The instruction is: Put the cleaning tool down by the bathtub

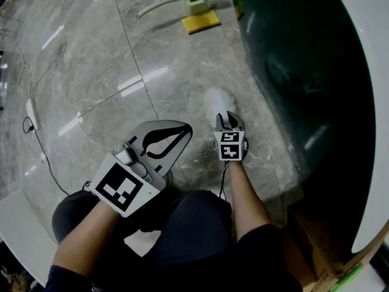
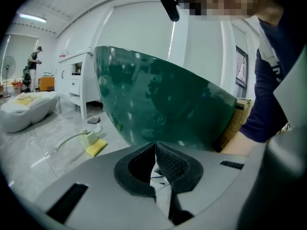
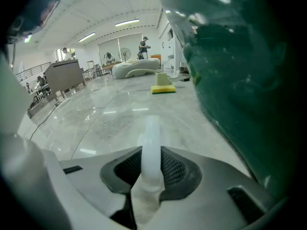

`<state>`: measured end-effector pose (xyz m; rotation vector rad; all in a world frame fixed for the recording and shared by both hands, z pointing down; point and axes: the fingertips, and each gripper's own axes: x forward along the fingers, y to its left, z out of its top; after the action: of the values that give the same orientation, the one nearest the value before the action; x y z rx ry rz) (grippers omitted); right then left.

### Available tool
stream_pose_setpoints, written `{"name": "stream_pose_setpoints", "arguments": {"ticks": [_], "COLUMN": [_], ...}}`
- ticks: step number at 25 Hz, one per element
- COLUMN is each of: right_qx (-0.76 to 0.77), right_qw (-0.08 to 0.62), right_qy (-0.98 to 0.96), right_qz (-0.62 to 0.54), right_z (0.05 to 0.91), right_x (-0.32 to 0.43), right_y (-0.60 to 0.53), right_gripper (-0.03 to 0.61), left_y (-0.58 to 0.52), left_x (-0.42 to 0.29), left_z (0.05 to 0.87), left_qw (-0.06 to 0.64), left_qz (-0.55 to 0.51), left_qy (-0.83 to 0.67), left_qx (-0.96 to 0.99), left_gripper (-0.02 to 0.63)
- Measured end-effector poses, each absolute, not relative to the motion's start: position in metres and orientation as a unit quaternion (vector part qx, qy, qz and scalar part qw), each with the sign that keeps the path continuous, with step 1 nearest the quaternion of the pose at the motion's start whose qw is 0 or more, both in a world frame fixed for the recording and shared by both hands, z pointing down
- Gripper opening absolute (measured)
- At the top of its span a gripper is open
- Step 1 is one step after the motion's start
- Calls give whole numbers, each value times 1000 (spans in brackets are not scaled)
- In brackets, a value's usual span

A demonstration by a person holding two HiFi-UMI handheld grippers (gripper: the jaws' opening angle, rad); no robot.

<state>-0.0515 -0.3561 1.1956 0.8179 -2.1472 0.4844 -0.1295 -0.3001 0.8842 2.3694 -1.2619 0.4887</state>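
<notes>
My right gripper (image 1: 228, 120) is shut on a white cleaning tool (image 1: 217, 102), whose pale fluffy end sticks out ahead of the jaws, low over the marble floor. In the right gripper view its white handle (image 3: 150, 147) runs up between the two pads. The dark green bathtub (image 1: 304, 72) with a white rim rises just to the right of it, and fills the right side of the right gripper view (image 3: 240, 80). My left gripper (image 1: 185, 129) hovers to the left of the right one, jaw tips touching, nothing clearly gripped (image 2: 155, 145).
A yellow sponge (image 1: 200, 22) and a pale green long-handled brush (image 1: 196, 3) lie on the floor further ahead by the tub. A white power strip with its cable (image 1: 31, 113) lies at the left. A cardboard box (image 1: 310, 236) stands at the lower right.
</notes>
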Motion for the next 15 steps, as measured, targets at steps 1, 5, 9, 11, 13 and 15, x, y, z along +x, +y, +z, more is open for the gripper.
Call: {"name": "stream_pose_setpoints", "arguments": {"ticks": [1, 5, 9, 11, 13, 15], "right_qx": [321, 321, 322, 324, 325, 325], "right_qw": [387, 388, 387, 388, 388, 387], "right_qy": [-843, -843, -843, -841, -841, -841], "right_qz": [189, 189, 190, 190, 191, 193], "right_z": [1196, 1196, 1195, 1195, 1194, 1193], "right_x": [-52, -52, -50, -49, -48, -47], "right_y": [-356, -356, -355, -355, -355, -354], "right_gripper": [103, 103, 104, 104, 106, 108], "left_y": [-300, -300, -298, -298, -297, -297], "left_x": [-129, -128, -126, -123, -121, -118], "left_z": [884, 882, 880, 879, 879, 878], "left_qw": [204, 203, 201, 199, 196, 193], "left_qz": [175, 176, 177, 179, 182, 184], "left_qy": [-453, -454, -456, -455, -453, -451], "left_qx": [850, 849, 849, 849, 850, 852], "left_gripper": [32, 32, 32, 32, 32, 32]}}
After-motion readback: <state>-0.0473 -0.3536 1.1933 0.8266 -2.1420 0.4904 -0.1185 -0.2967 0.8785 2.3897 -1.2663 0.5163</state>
